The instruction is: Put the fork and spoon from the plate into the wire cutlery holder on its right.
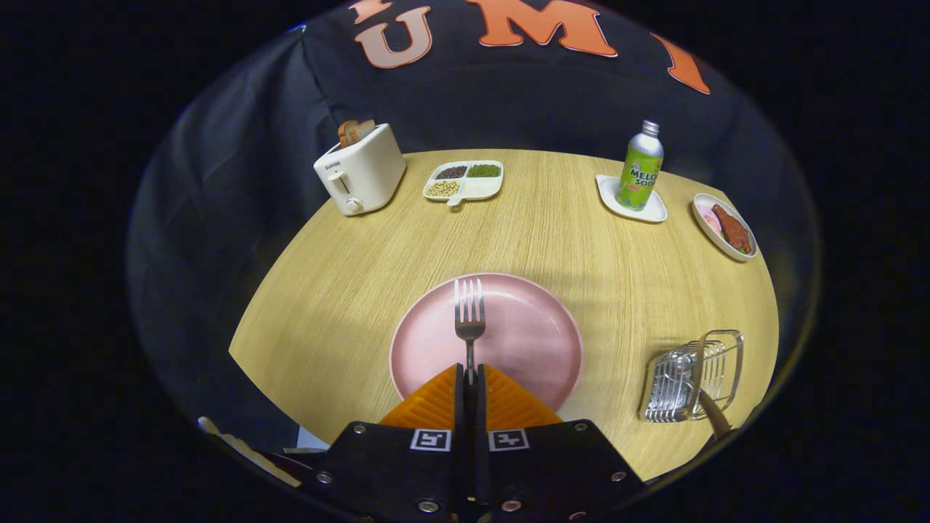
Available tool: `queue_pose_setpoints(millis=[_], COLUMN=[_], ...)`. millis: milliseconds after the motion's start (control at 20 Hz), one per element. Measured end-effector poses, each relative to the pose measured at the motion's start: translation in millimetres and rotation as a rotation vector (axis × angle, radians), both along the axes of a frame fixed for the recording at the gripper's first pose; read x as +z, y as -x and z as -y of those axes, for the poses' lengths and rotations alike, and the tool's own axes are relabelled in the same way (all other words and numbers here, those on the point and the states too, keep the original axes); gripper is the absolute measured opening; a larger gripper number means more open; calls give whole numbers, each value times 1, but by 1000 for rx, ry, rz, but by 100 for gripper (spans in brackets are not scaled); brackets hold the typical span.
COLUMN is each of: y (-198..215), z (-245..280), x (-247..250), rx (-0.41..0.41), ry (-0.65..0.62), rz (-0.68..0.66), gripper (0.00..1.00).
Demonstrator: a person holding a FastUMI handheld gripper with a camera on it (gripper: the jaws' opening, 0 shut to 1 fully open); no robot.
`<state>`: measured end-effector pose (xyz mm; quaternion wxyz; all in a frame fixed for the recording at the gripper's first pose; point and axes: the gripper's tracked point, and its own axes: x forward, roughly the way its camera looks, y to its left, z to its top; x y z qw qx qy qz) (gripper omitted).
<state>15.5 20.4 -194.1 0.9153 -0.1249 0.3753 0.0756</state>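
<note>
A silver fork (469, 319) stands out ahead of my gripper (471, 376), which is shut on its handle between the orange fingers (436, 401). The tines point away from me over the pink plate (534, 341), which lies on the wooden table just beyond the fingers. The wire cutlery holder (690, 378) sits to the right of the plate near the table's front edge. A handle, probably the spoon (713, 412), sticks out of the holder toward me.
Along the far side of the table (349, 290) stand a white toaster (360, 174) with bread, a divided dish of beans (465, 181), a green soda bottle (641, 168) on a white coaster, and a bowl of food (725, 226) at the right.
</note>
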Motion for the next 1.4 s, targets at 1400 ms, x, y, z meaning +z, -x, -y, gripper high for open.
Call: queue_pose_setpoints(millis=[1400], y=[70], z=[204], x=[91], rx=[-203], ry=[211], rz=[-190], gripper=[4])
